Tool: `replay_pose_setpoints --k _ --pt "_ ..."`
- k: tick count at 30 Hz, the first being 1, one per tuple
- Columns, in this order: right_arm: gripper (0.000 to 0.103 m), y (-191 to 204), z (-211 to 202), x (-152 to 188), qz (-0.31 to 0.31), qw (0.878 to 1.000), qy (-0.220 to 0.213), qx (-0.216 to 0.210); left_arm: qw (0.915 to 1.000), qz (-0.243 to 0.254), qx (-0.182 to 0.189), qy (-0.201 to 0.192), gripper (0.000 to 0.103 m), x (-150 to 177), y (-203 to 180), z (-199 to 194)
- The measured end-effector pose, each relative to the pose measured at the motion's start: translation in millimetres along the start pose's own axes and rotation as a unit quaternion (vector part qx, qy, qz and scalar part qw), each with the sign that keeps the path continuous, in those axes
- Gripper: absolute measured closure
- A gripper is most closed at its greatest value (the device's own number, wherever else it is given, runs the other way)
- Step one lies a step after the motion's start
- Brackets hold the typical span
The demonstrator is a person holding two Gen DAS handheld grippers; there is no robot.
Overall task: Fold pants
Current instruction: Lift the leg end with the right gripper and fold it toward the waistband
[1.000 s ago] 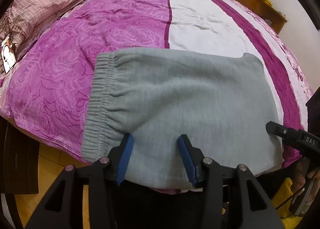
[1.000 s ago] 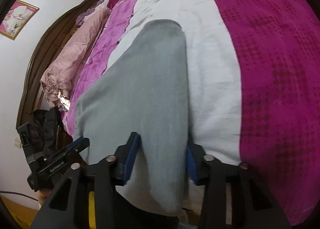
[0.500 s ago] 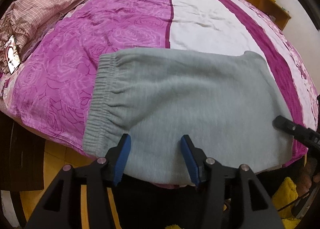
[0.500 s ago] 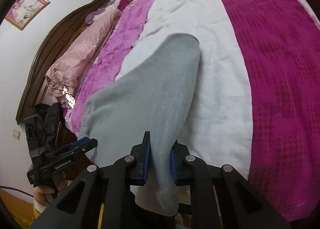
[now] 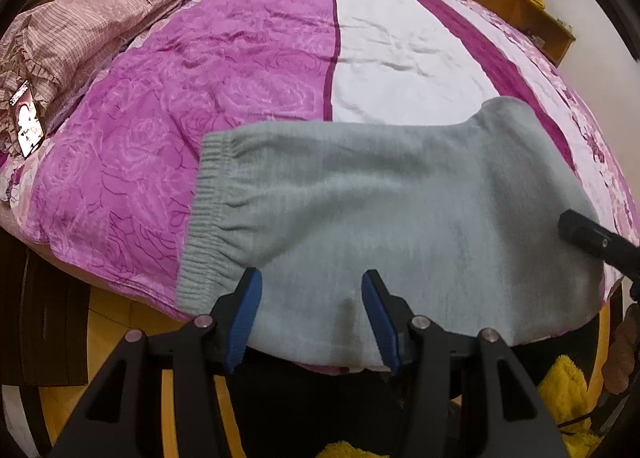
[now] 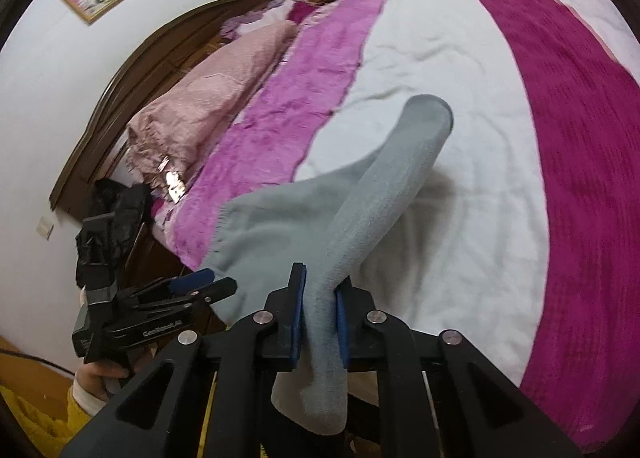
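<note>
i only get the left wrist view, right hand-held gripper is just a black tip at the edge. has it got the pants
Observer: Yes. In the right wrist view the right hand-held gripper has just been closing and is shut on a bunched fold of the grey pants.
Operator: is that end off the bed
Observer: The pinched fold rises clear of the white stripe of the bedspread, with a shadow under it.
Operator: and my left from that side
Observer: The left hand-held gripper sits low at the bed's near edge, fingers apart and clamping nothing; a hand holds it.
</note>
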State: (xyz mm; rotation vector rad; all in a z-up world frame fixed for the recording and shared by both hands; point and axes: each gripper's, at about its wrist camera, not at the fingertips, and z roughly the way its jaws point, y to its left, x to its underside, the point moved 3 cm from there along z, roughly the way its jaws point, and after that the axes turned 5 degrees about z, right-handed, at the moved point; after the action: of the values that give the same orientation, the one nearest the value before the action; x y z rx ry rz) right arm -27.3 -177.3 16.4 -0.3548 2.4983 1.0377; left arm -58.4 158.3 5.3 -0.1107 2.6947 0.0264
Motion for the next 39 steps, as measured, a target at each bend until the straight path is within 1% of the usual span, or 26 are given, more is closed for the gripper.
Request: replay_pose_setpoints --k 6,10,14,19,25,28,32,39 --pt "0.096 21.3 0.9 -9.8 -0.025 1.000 0.004 -0.018 0.9999 -0.007 -0.009 -0.006 0.048 -4.8 10.7 -3.2" --pt "0.096 32.1 6.7 -17.2 -0.032 0.999 0.016 -0.034 0.9998 -0.014 -0.013 -0.005 0.048 -6.2 18.1 -2.3" --pt "0.096 47.0 13.1 -21.0 -0.048 0.998 0.025 -0.041 0.9998 -0.014 -0.017 -0.002 0.048 -7.3 26.3 -0.2" --pt "0.096 66.2 25.5 -25.3 -0.058 0.996 0.041 -0.058 0.9995 -0.019 -0.022 -0.007 0.048 -8.4 37.5 -2.1" --pt "0.096 85.7 44.1 -29.1 -0.057 0.993 0.059 -0.080 0.9992 -0.031 -0.022 -0.007 0.048 -11.7 55.2 -2.5" --pt "0.096 91.8 55.2 -30.5 -0.051 0.992 0.071 -0.087 0.9991 -0.031 -0.028 -0.007 0.048 -14.2 62.6 -2.9" --pt "0.096 99.2 67.9 -30.6 -0.048 0.991 0.083 -0.092 0.9989 -0.030 -0.034 -0.010 0.048 -16.8 70.0 -3.2" --pt "0.096 112.9 98.5 -30.8 -0.044 0.989 0.108 -0.095 0.9987 -0.040 -0.031 -0.005 0.049 -16.5 79.5 6.1"
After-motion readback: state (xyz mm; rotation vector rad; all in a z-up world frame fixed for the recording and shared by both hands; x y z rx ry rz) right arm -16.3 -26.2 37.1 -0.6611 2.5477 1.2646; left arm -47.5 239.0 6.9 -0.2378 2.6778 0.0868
